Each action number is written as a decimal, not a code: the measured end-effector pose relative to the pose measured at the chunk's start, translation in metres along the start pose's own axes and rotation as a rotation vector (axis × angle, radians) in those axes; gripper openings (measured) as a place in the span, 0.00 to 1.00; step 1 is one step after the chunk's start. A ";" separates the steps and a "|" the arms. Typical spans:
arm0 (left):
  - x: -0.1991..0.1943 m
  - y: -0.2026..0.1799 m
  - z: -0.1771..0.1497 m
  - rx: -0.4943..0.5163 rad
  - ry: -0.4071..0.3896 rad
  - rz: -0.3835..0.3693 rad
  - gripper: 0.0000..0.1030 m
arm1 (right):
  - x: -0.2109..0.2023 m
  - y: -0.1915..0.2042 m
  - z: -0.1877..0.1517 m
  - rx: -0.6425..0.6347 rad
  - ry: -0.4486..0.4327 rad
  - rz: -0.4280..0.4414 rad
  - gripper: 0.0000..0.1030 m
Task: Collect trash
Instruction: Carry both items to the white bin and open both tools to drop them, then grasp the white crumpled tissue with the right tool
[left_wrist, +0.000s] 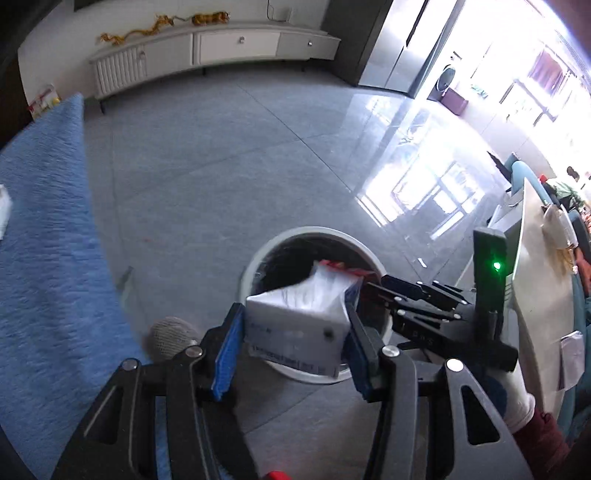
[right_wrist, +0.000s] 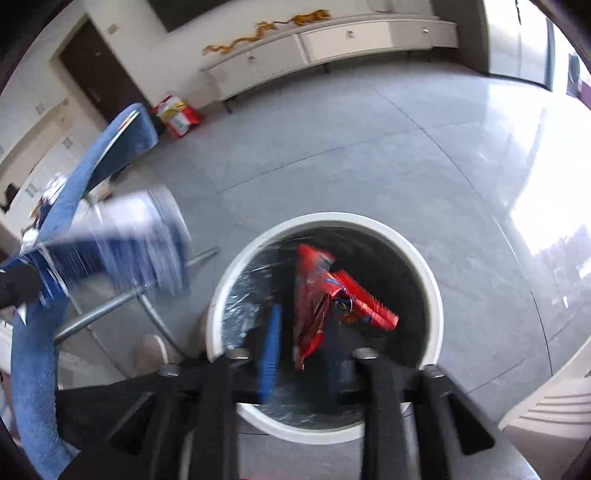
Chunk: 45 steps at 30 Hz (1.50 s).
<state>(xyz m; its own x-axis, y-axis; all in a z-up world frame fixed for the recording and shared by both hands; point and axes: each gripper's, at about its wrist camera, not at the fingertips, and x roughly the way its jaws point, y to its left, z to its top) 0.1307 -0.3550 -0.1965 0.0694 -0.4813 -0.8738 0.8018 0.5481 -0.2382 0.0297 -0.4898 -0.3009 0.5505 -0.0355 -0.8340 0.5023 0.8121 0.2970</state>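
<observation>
The left gripper (left_wrist: 295, 332) was clamped on a white cardboard box with blue print (left_wrist: 295, 321), its blue pads pressed against the box's two sides. The box hung above the near rim of a round white waste bin with a black liner (left_wrist: 258, 254).

The right gripper (right_wrist: 303, 354) was positioned directly over the same bin (right_wrist: 432, 295). A crumpled red foil wrapper (right_wrist: 314, 295) lay between its fingers and over the bin mouth; motion blur prevented determining whether the jaws gripped it or stood apart.

The bin stood on a grey tiled floor (left_wrist: 221, 147). A blue towel-covered table edge (left_wrist: 48, 221) lay to the left, with metal table legs (right_wrist: 110, 306) beside the bin. A white low cabinet (left_wrist: 221, 48) lined the far wall.
</observation>
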 end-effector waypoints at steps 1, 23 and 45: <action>0.001 -0.004 0.000 -0.013 0.008 -0.028 0.48 | -0.006 -0.002 -0.001 0.004 -0.008 -0.004 0.42; -0.217 0.161 -0.101 -0.223 -0.377 0.304 0.65 | -0.117 0.216 0.035 -0.352 -0.177 0.269 0.46; -0.259 0.393 -0.217 -0.700 -0.399 0.502 0.73 | 0.021 0.408 0.050 -0.554 0.040 0.377 0.73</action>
<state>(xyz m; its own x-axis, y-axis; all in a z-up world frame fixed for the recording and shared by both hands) 0.2988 0.1339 -0.1561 0.6110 -0.2056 -0.7645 0.0945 0.9777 -0.1874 0.2797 -0.1881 -0.1738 0.5905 0.3222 -0.7399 -0.1420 0.9440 0.2977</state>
